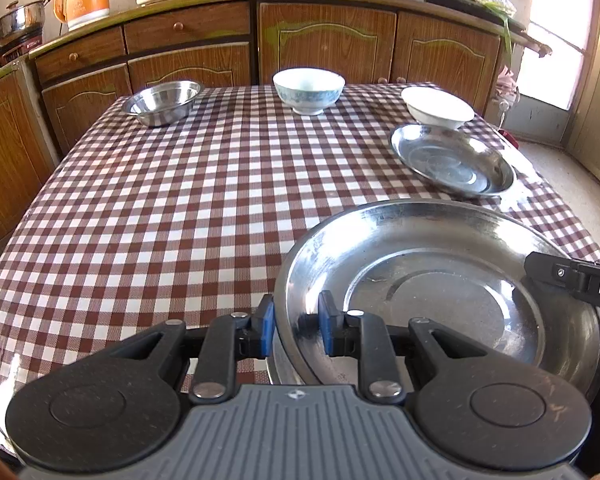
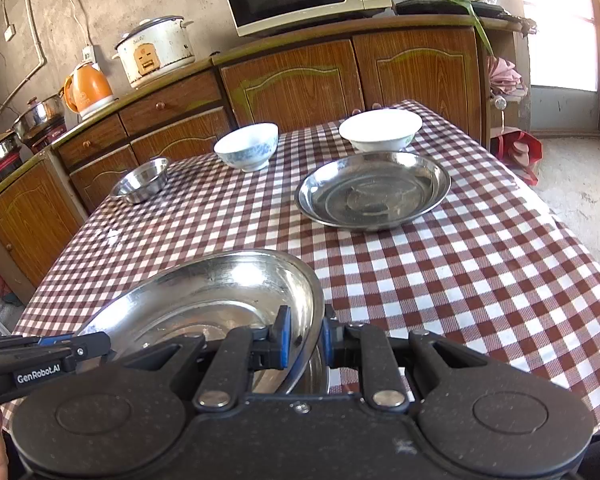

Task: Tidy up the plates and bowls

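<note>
**Op:** Nearest me is the left gripper [image 1: 296, 330]. Its blue pads straddle the near-left rim of the big steel plate [image 1: 440, 280], one pad outside, one inside. They sit close to the wall, but I cannot tell whether they pinch it or only bracket it.

**Spotter:** And the right one?

**Op:** The same on the other side. The right gripper [image 2: 304, 338] has its pads either side of that plate's right rim [image 2: 220, 296], narrowly apart with the metal between them. So I have one plate taken at two edges, close to the near side of the table [image 1: 180, 200]. It looks tilted in the right view, and something steel shows beneath it. Another dish, perhaps, but I cannot say for sure.

**Spotter:** Which step is that?

**Op:** Carrying or seating the big plate, I judge. The second plate [image 2: 374, 190] lies further out on the right, with the white bowl [image 2: 380, 130] just behind it. The blue-patterned bowl [image 2: 247, 146] stands mid-back and the small steel bowl [image 2: 142, 180] back left.

**Spotter:** Next?

**Op:** Level it with both hands moving together, since a slick rim may slip from the pads. Then stack like with like.
</note>
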Action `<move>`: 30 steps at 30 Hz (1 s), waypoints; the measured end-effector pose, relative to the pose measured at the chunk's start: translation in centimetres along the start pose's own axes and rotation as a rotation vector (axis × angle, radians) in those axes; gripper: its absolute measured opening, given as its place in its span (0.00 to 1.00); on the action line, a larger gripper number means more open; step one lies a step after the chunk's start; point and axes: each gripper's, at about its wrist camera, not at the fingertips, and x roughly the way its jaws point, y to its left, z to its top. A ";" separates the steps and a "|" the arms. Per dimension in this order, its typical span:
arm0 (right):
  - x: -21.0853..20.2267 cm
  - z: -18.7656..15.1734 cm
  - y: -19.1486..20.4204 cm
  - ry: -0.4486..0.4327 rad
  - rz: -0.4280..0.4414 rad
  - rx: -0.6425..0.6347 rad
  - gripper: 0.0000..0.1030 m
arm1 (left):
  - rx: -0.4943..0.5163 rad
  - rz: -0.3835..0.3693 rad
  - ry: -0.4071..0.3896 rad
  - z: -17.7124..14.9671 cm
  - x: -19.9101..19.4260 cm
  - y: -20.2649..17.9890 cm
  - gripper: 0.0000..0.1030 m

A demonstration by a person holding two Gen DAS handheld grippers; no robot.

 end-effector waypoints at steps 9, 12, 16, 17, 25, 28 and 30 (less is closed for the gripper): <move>1.2 -1.1 -0.2 0.036 -0.011 0.002 0.20 | 0.021 0.014 0.013 -0.6 0.8 -0.1 0.23; 1.4 -1.4 -0.1 0.045 -0.016 -0.004 0.20 | 0.023 0.015 0.020 -0.9 1.0 0.0 0.23; 1.7 -1.7 0.0 0.053 -0.020 -0.010 0.20 | 0.021 0.014 0.027 -1.1 1.3 0.2 0.23; 1.8 -1.7 0.1 0.055 -0.021 -0.012 0.20 | 0.022 0.014 0.028 -1.1 1.3 0.2 0.23; 2.4 -2.0 0.2 0.071 -0.027 -0.016 0.20 | 0.018 0.013 0.040 -1.4 1.8 0.2 0.23; 2.6 -2.1 0.3 0.071 -0.029 -0.018 0.20 | 0.024 0.018 0.031 -1.4 1.9 0.2 0.23; 2.8 -2.0 0.4 0.073 -0.032 -0.020 0.20 | 0.021 0.019 0.037 -1.4 2.2 0.3 0.23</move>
